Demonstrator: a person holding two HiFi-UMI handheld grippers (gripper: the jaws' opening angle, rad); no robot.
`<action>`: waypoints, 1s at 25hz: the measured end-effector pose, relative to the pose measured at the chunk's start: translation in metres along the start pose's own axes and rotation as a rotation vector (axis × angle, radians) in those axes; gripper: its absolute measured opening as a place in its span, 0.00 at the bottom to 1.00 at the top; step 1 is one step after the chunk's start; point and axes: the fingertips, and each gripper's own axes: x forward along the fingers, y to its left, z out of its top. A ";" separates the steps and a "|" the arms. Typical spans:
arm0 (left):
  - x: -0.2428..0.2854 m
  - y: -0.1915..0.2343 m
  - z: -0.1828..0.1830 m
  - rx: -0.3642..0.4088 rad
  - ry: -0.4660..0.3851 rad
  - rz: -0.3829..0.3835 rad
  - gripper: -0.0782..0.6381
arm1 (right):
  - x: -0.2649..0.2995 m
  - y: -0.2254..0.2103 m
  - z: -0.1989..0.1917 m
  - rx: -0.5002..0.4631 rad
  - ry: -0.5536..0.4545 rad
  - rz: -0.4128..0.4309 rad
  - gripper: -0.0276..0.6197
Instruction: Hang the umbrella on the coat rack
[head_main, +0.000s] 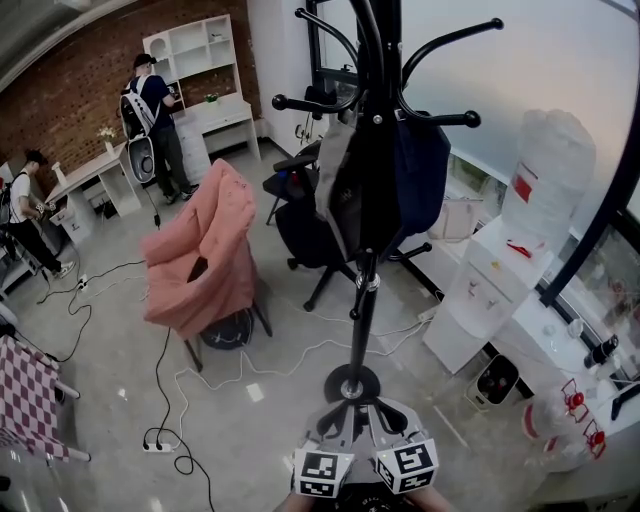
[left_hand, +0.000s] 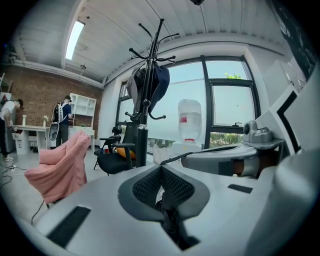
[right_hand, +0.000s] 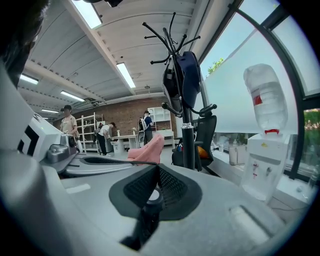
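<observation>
The black coat rack (head_main: 366, 150) stands straight ahead, with curved hooks at the top and a dark blue and a grey garment (head_main: 415, 170) hung on it. Its round foot (head_main: 350, 383) lies just beyond my two grippers. They are side by side at the bottom edge of the head view, left gripper (head_main: 335, 418) and right gripper (head_main: 388, 415). In the left gripper view the left gripper (left_hand: 161, 172) is shut on a thin dark part of the umbrella (left_hand: 169, 212). The right gripper (right_hand: 156, 172) is shut on a black rod of the umbrella (right_hand: 145, 207) with a pale end. The rest of the umbrella is hidden.
A chair draped in pink cloth (head_main: 205, 255) stands left of the rack, and a black office chair (head_main: 300, 225) behind it. A water dispenser (head_main: 535, 190) and a white cabinet (head_main: 480, 300) are on the right by the window. Cables (head_main: 170, 400) trail over the floor. Two people (head_main: 150, 110) stand far back left.
</observation>
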 end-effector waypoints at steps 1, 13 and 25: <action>0.003 0.002 0.006 0.002 -0.009 -0.002 0.12 | 0.003 -0.001 0.006 -0.006 -0.009 -0.003 0.06; 0.023 0.030 0.059 -0.017 -0.064 -0.048 0.12 | 0.030 -0.012 0.060 -0.025 -0.093 -0.057 0.06; 0.044 0.045 0.111 -0.020 -0.093 -0.126 0.13 | 0.052 -0.028 0.112 0.012 -0.174 -0.128 0.06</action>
